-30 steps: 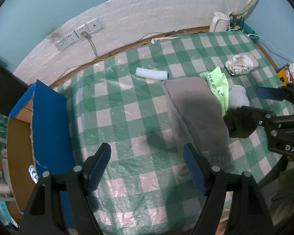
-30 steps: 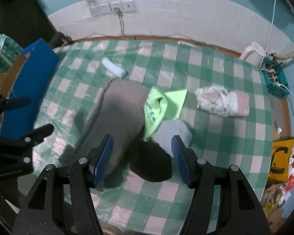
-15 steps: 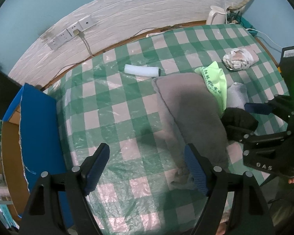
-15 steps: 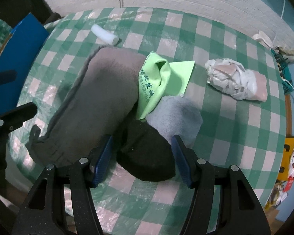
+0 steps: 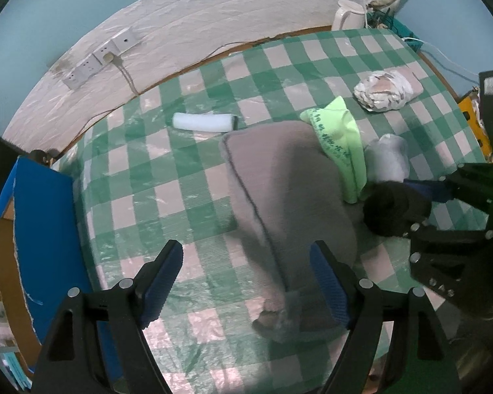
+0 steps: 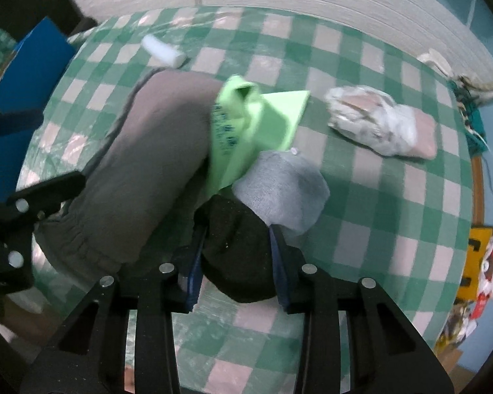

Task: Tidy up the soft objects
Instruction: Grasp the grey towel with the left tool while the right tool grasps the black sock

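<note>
Your right gripper (image 6: 236,256) closes, pinching black sock (image 6: 236,246) | left gripper (image 5: 246,279) spreading, empty | green cloth (image 6: 243,124) print unreadable | grey trousers (image 5: 289,197) run upper-left to bottom-centre

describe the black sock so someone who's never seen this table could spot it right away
Start at the green checked tablecloth and find the big grey trousers across its middle. At their near end, below the lime green cloth and against the pale grey sock, lies the black sock, between the closing jaws of the right gripper. It is the only black fabric there.
</note>
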`<state>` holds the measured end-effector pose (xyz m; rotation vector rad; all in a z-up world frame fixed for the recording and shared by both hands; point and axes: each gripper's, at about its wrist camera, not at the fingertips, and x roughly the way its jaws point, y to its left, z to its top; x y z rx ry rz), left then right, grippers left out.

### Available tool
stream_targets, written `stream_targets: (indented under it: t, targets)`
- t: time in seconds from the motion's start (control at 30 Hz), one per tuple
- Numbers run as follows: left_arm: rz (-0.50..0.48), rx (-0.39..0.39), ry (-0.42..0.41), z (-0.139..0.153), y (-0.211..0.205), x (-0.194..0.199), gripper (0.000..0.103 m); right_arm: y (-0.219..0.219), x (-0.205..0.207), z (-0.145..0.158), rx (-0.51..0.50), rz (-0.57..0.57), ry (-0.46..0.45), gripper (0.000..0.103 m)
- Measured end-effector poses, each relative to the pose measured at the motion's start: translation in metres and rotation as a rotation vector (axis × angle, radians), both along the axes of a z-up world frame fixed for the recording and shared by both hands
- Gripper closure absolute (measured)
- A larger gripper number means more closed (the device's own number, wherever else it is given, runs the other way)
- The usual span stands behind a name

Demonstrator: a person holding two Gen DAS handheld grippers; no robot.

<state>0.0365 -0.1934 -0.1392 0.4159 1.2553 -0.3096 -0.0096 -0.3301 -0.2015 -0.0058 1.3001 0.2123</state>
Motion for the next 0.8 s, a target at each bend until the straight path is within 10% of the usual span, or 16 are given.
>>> stream_targets:
  t: [0.8]
  targets:
    - [-0.043,0.035,0.092,-0.053,-0.037,0.008,0.023,-0.030,0.001,0.004,0.041,-0.054,-0.001,0.068]
